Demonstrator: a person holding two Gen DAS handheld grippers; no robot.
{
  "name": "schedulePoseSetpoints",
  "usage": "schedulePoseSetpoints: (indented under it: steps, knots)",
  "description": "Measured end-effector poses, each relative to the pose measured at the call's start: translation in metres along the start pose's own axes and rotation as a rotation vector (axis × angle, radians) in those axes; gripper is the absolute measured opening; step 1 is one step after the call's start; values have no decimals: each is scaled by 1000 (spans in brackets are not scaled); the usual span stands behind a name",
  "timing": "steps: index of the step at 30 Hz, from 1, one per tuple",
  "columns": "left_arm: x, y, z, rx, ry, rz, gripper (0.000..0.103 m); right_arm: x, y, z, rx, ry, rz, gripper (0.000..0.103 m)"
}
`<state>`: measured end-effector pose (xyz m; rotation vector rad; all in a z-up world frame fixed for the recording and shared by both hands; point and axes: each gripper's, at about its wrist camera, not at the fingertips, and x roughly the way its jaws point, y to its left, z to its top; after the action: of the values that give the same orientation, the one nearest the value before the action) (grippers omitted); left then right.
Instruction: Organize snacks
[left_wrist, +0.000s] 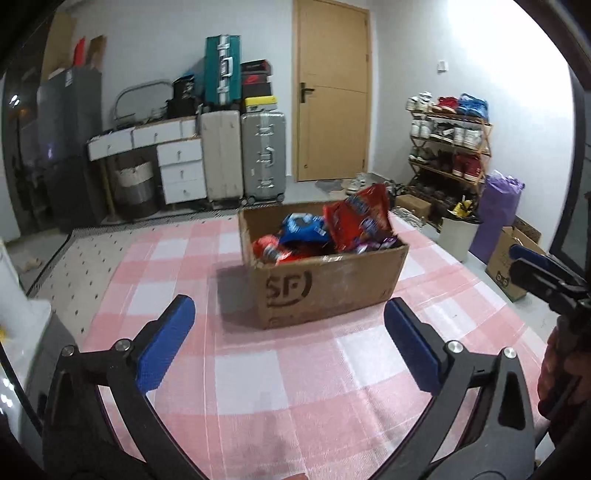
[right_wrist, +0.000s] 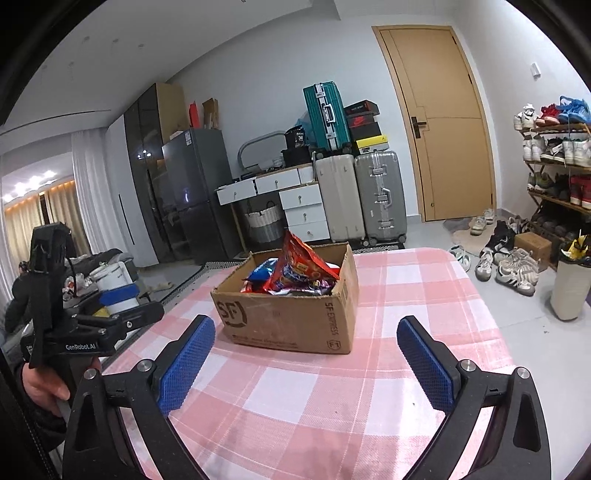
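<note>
Box: matt brown cardboard. Snack bags: glossy plastic film. Tablecloth: woven pink-white checked cloth. Gripper pads: rough, textured blue; arms matt black plastic.

The cardboard box stands on the table. Snack bags lie in the box. Suitcases stand behind the box.

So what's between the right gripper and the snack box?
Nothing but bare pink checked tablecloth. The right wrist view shows the open right gripper short of the cardboard box, with no objects between.
</note>
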<state>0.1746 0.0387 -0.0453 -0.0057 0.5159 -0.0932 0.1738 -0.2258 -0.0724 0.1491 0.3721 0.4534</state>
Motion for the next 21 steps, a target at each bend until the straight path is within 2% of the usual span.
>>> schedulePoseSetpoints:
  steps: [5,8,12,16,21]
  knots:
    - [0,11,-25,-60,-31,32,102,-6,3,-13,-13,-29,-13,102]
    - [2,16,-37,-73,-38,51,102,-4,6,-20,-30,-22,-34,102]
    - [4,25,-54,-109,-87,78,102,3,9,-30,-59,-6,-56,102]
    - [11,30,-66,-136,-88,104,102,10,7,-41,-65,1,-69,102]
    - [14,27,-70,-105,-108,84,102,19,4,-51,-73,17,-78,102]
